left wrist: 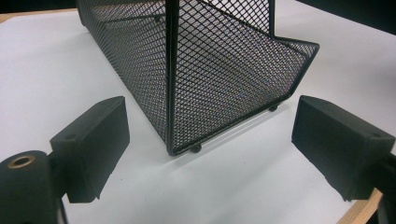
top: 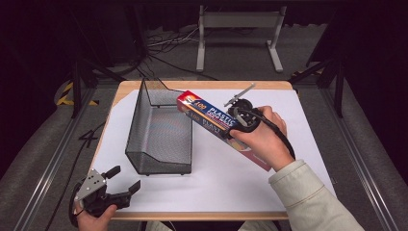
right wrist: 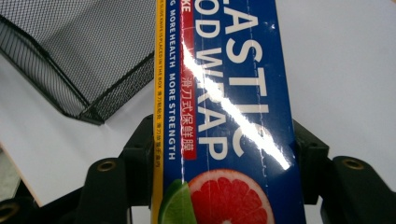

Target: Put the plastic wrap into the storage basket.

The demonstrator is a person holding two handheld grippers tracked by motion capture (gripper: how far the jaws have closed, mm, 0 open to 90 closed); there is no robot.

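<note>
The right gripper (top: 239,118) is closed on the plastic wrap box (top: 211,118); in the right gripper view its two jaws press against both long sides of the box (right wrist: 224,107). The box is lifted and tilted, and its far end reaches just over the right wall of the black mesh basket (top: 159,130). The basket stands on the white sheet of the bench (top: 288,130) and looks empty inside. The left gripper (top: 122,185) rests near the front edge of the bench, wide open and holding nothing, its jaws pointing at the near corner of the basket (left wrist: 219,79). I judge the picking up is done and the box is on its way. What remains is to lower it inside the basket and release it.
</note>
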